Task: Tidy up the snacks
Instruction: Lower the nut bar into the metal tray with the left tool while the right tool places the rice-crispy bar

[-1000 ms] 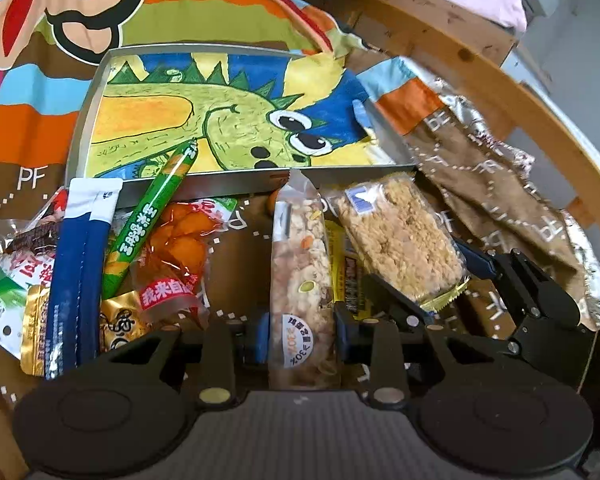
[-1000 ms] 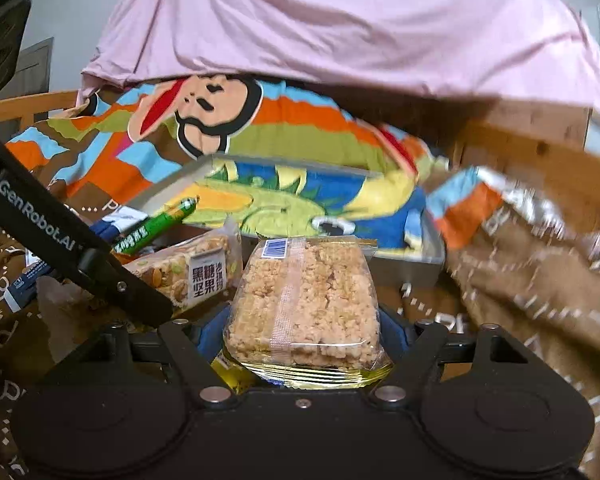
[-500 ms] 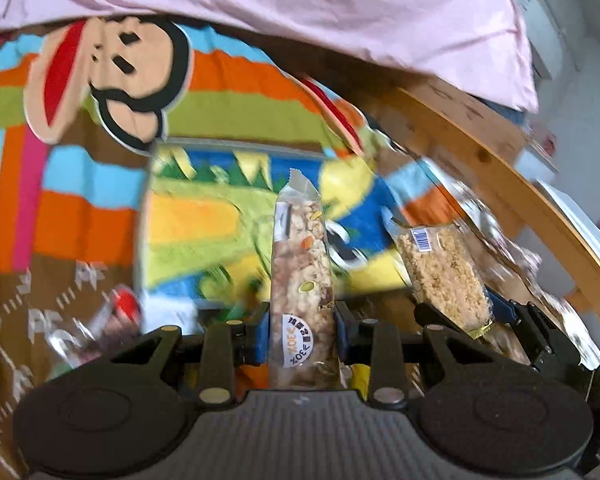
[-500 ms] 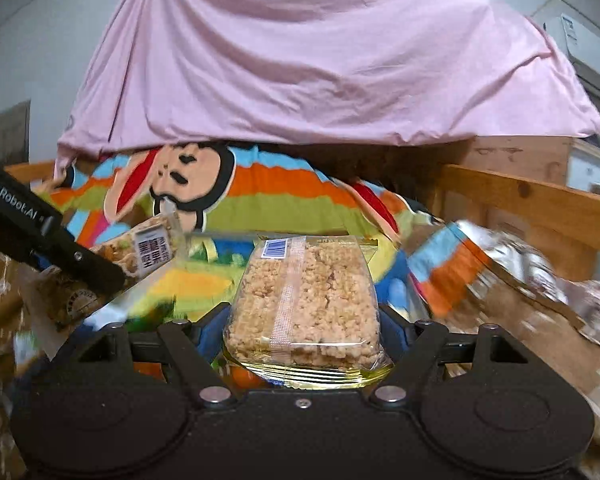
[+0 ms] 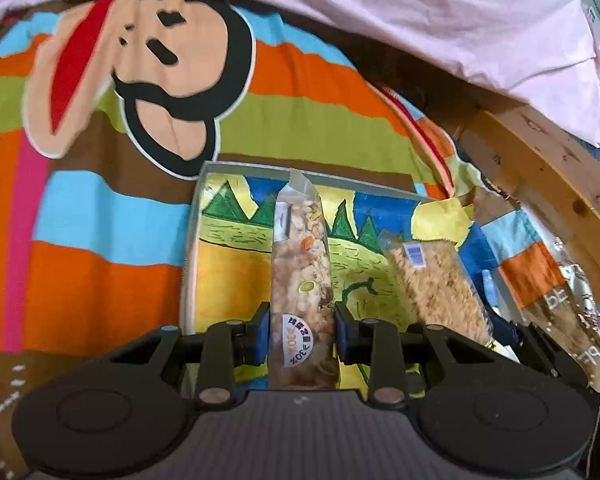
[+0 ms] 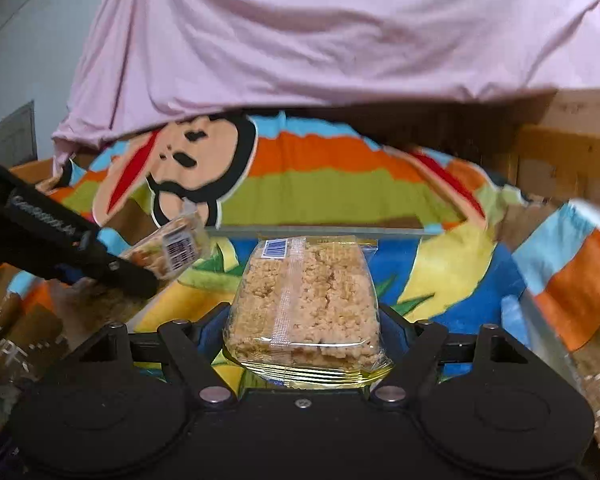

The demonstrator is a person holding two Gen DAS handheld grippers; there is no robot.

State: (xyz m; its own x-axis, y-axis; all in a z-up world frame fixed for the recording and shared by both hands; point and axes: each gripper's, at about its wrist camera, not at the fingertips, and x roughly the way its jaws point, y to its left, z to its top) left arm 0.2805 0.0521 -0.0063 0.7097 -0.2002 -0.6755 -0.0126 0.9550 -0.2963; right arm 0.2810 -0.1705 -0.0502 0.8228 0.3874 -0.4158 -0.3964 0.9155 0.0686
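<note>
My left gripper is shut on a long clear nut bar packet and holds it above the metal tray with a cartoon dinosaur picture. My right gripper is shut on a clear rice crisp cake packet, held over the tray's near right part. In the left wrist view the rice crisp packet shows at right. In the right wrist view the left gripper's fingers and the nut bar show at left.
The tray lies on a striped monkey-print cloth. A pink sheet hangs behind. A wooden rail runs at the right. Crumpled foil and brown cloth lie right of the tray.
Both grippers lifted their packets off the snack pile and carried them forward over the tray. The other snacks have dropped out of view.
</note>
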